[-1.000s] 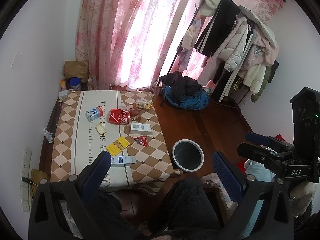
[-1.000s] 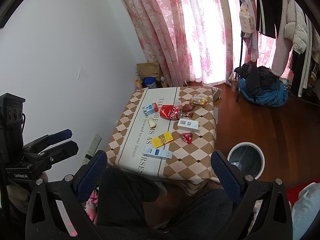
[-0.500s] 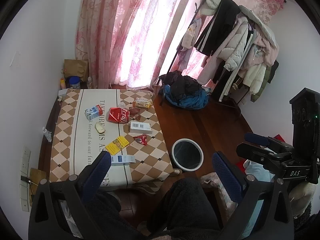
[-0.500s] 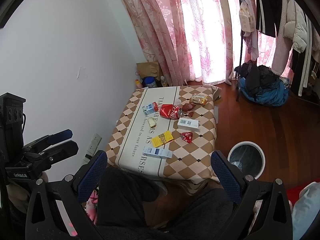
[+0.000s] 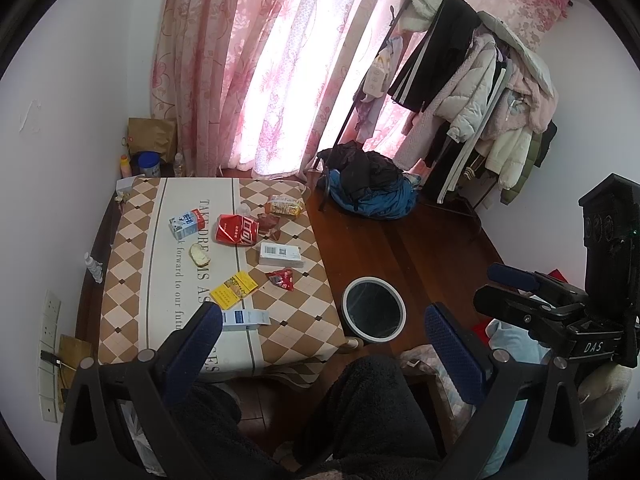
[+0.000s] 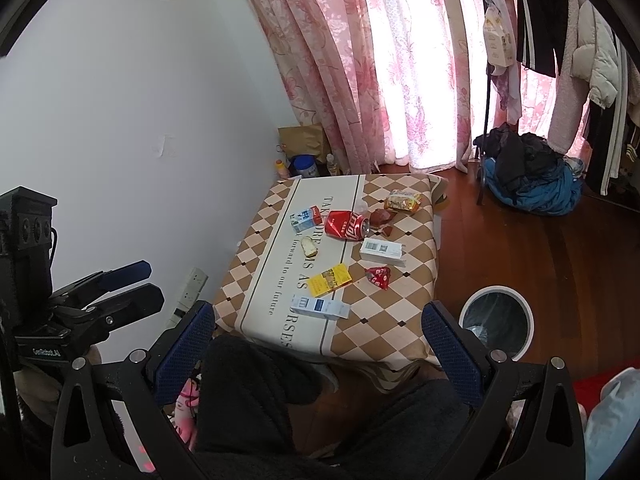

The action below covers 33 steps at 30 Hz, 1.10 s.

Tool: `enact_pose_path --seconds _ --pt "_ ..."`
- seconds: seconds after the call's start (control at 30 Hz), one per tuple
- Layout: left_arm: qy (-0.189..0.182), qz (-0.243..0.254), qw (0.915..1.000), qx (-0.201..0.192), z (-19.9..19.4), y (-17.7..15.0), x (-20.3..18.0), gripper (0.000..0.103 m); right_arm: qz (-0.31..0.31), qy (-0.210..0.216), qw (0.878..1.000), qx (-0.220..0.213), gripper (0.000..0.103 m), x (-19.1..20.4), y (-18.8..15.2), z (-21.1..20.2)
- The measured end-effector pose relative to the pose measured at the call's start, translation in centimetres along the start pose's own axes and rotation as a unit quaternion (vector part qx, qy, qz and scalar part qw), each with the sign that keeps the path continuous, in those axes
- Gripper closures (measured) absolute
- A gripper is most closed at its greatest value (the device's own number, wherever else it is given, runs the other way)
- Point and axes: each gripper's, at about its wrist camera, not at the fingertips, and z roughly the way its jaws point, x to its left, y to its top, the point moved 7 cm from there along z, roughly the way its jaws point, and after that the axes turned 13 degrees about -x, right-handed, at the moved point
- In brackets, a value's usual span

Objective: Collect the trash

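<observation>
A low table with a checked cloth (image 5: 132,264) (image 6: 412,320) bears trash: a crushed red can (image 5: 236,231) (image 6: 346,226), a milk carton (image 5: 187,223) (image 6: 306,218), a white box (image 5: 280,255) (image 6: 381,251), a yellow packet (image 5: 233,293) (image 6: 330,279), a red wrapper (image 5: 282,279) (image 6: 378,277), a blue-white box (image 5: 244,319) (image 6: 319,307), a snack bag (image 5: 285,205) (image 6: 403,201) and a bread piece (image 5: 199,255) (image 6: 309,246). A white-rimmed bin (image 5: 373,314) (image 6: 496,322) stands on the floor beside the table. My left gripper (image 5: 320,330) and right gripper (image 6: 318,330) are open, empty, high above and short of the table.
A clothes rack with coats (image 5: 480,80) stands at the far right, and a heap of dark and blue clothes (image 5: 368,188) (image 6: 528,180) lies on the wooden floor. Pink curtains (image 5: 260,60) hang behind. A paper bag and bottles (image 5: 150,148) sit in the corner. My knees fill the foreground.
The left wrist view has drifted slightly, so the table sits a little lower and left. Nothing on the table has moved, and both grippers remain open.
</observation>
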Motion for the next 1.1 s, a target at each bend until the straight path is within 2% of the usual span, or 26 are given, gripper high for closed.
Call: enact_pose_path --seconds 0.93,1.0,1.1 --pt "0.001 -0.003 1.0 0.0 0.1 -0.2 -0.2 0.0 0.0 0.006 1.0 -0.001 0.0 0.0 0.4 0.1" --pt "0.016 -0.002 0.9999 -0.003 0.6 -0.4 0.2 0.0 0.006 0.002 1.0 -0.003 0.0 0.0 0.4 0.4" --pt "0.08 0.0 0.9968 -0.005 3.2 -1.0 2.5 0.0 0.034 -0.009 0.999 -0.007 0.0 -1.0 0.1 1.4"
